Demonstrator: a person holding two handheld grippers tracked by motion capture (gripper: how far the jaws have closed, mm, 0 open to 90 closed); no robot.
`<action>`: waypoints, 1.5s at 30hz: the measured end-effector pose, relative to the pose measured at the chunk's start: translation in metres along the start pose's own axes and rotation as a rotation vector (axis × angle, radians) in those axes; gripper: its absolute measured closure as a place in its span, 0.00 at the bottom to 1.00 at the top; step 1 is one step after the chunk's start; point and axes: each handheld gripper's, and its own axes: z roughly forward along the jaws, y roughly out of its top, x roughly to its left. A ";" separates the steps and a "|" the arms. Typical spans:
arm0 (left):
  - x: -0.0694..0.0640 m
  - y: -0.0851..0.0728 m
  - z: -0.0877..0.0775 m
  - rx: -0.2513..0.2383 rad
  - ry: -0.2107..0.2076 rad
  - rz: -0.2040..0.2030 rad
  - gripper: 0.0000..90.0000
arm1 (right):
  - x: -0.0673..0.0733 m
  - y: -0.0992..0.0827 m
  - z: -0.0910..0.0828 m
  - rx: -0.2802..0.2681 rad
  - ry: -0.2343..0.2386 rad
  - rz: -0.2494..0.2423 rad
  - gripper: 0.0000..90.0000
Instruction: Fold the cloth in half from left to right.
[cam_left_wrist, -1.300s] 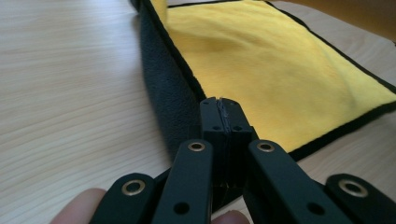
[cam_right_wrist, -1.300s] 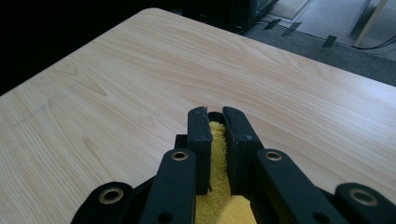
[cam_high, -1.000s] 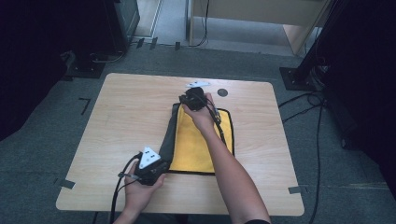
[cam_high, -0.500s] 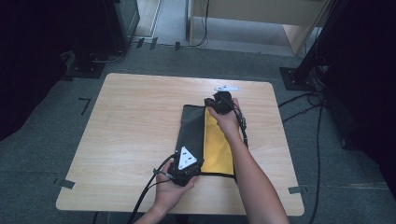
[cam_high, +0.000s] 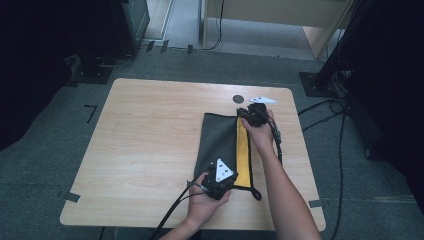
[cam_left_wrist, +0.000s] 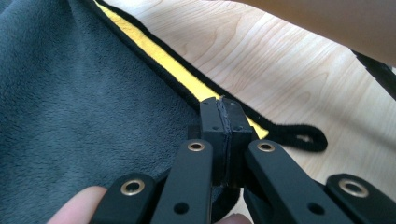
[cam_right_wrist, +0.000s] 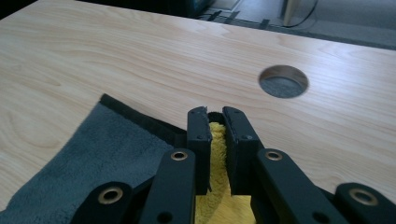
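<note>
cloth (cam_high: 220, 145), corners pinched in both tongs

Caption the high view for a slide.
Two hand-held grippers, left and right, fold a grey-and-yellow fleece cloth lengthwise on a light wooden table.

No lettering, label, brand or number can be read anywhere here, not on cloth, grippers or table.
</note>
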 end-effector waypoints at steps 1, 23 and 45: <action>-0.002 0.000 0.003 0.001 0.002 0.001 1.00 | -0.003 -0.001 0.000 0.006 -0.004 0.011 0.91; 0.031 -0.011 -0.023 -0.030 0.049 -0.037 0.64 | -0.024 -0.028 -0.030 -0.012 -0.054 0.105 0.72; 0.073 -0.055 -0.064 -0.012 0.098 -0.059 0.60 | 0.057 -0.127 -0.114 0.069 -0.036 0.086 0.76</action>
